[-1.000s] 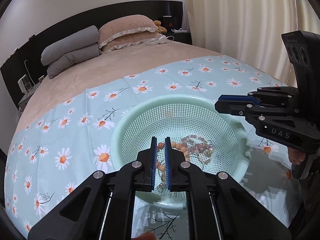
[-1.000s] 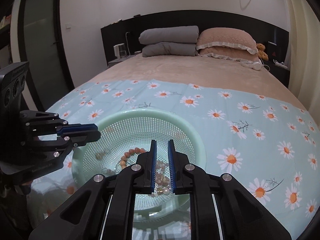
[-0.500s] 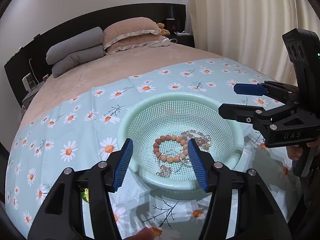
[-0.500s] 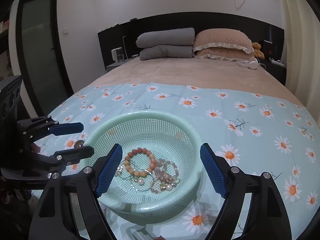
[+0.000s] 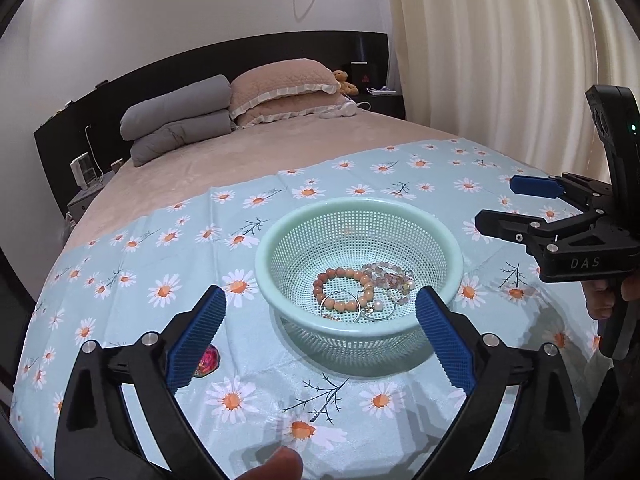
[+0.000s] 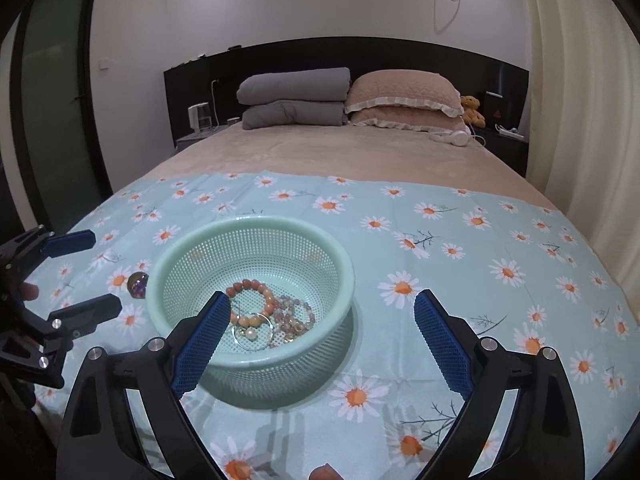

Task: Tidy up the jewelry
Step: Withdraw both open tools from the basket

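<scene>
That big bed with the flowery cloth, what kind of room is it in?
A bedroom, most likely at someone's home. The bed has stacked pillows against a dark headboard, a teddy bear sits beside them, and curtains hang along one side.

Beaded bracelets (image 5: 362, 290) and hoops lie heaped in the mint mesh basket (image 5: 280, 240), just beyond the blue fingertips (image 5: 434, 320), untouched.

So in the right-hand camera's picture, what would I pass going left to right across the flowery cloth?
The left gripper, its jaws opening, nothing between them → small purple gem-like trinket → green mesh basket holding beaded bracelets → bare daisy cloth.
</scene>
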Motion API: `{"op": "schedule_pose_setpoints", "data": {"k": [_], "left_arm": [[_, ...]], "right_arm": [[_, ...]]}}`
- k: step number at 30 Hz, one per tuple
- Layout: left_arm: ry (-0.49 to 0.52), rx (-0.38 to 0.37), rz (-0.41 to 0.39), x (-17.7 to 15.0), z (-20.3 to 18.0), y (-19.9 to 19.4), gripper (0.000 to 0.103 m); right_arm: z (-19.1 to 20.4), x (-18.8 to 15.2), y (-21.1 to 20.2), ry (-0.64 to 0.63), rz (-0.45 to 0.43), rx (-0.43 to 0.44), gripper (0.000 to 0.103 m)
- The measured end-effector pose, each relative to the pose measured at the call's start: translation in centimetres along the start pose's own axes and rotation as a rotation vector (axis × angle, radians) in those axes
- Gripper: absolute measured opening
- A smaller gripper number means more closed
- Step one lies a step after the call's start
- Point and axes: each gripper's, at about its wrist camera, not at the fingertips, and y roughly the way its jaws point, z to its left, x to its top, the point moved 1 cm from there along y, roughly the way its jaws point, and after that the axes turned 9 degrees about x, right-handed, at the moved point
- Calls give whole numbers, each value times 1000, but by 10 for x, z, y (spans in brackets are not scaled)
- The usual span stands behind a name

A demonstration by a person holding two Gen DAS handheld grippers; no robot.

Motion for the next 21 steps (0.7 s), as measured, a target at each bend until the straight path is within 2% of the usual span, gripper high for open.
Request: {"op": "schedule_pose_setpoints", "data": {"k": [6, 10, 16, 19, 20, 21], "left_arm": [[-39, 65, -8, -9, 2, -9, 97], [-122, 88, 13, -21, 7, -12, 97], [-140, 200, -18, -45, -3, -17, 97], [-181, 238, -48, -56, -3, -17, 97], [-205, 255, -37, -57, -2, -15, 97], [-231, 238, -15, -56, -2, -13, 97]], "right_arm": [[-1, -12, -18, 22, -27, -16, 95], [6, -30, -25, 37, -47, -25, 95], [19, -69, -31, 41, -72, -66, 95], [24, -83, -30, 50, -66, -79, 95], [26, -84, -29, 50, -53, -79, 95], [28, -84, -29, 43, -60, -74, 95]]}}
